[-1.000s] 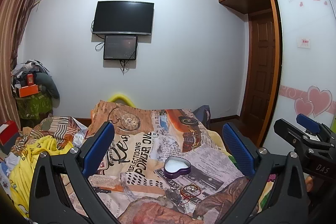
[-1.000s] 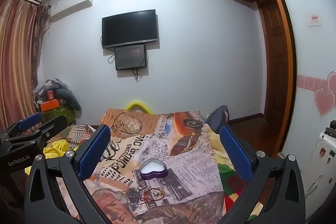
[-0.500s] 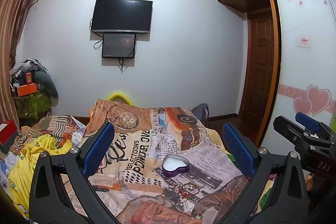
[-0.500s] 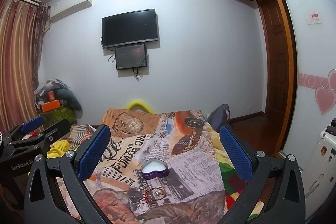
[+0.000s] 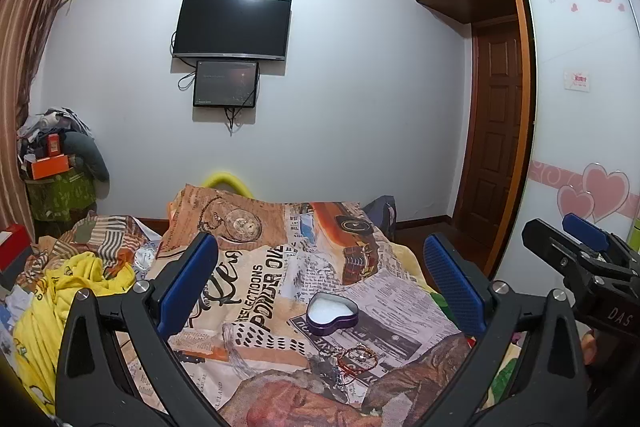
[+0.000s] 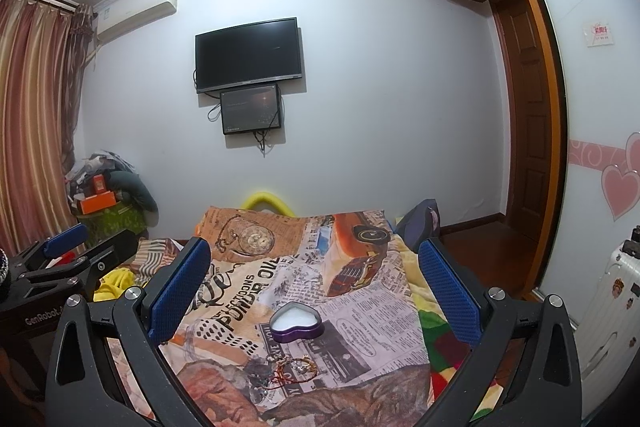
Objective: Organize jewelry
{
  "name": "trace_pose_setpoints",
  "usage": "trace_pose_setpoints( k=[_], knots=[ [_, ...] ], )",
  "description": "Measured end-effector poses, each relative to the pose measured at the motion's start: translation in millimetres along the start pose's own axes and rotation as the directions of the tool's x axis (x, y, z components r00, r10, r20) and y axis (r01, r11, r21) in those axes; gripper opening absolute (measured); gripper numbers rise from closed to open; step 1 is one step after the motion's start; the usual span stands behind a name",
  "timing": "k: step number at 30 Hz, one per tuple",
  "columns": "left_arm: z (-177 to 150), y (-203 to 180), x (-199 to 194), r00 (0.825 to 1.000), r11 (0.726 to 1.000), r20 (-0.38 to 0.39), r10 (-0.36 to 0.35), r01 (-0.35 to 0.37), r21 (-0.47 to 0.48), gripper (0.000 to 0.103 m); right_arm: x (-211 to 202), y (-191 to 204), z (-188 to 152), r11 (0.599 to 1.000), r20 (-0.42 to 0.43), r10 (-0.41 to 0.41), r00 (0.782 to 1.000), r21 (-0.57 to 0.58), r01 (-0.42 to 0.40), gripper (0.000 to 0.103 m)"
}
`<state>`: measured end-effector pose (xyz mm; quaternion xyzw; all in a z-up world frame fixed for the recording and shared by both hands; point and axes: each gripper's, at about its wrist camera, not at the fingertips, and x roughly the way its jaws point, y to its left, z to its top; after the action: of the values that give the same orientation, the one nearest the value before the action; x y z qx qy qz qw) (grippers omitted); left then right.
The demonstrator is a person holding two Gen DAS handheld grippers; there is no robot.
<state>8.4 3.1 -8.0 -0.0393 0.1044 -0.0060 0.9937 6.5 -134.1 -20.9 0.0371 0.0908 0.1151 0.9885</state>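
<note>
A purple heart-shaped tin (image 5: 331, 313) with a white inside sits open on the printed bedspread; it also shows in the right wrist view (image 6: 295, 322). A small tangle of jewelry (image 5: 357, 355) lies just in front of it, also seen in the right wrist view (image 6: 291, 367). My left gripper (image 5: 320, 283) is open and empty, held above the bed short of the tin. My right gripper (image 6: 314, 281) is open and empty too. Each gripper shows at the edge of the other's view, the right one (image 5: 582, 259) and the left one (image 6: 60, 259).
The bed (image 6: 352, 291) carries a newspaper-print blanket. Yellow and striped clothes (image 5: 64, 291) lie at its left. A cluttered stand (image 5: 56, 183) is at the back left, a TV (image 5: 232, 27) on the wall, a door (image 5: 496, 135) and a wardrobe (image 5: 580, 107) at the right, a suitcase (image 6: 608, 311) beside it.
Both grippers have tilted slightly, so the bed, tin and jewelry sit a little lower and closer in view. Nothing has been picked up.
</note>
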Motion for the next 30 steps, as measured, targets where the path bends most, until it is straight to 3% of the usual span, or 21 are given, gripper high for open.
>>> trace_pose_setpoints(
  k=[30],
  knots=[
    [-3.8, -1.3, 3.4, 1.0, 1.0, -0.014, -0.006, 0.006, 0.001, 0.103, 3.3, -1.0, -1.8, 1.0, -0.013, -0.001, 1.0, 0.005, 0.001, 0.103]
  ],
)
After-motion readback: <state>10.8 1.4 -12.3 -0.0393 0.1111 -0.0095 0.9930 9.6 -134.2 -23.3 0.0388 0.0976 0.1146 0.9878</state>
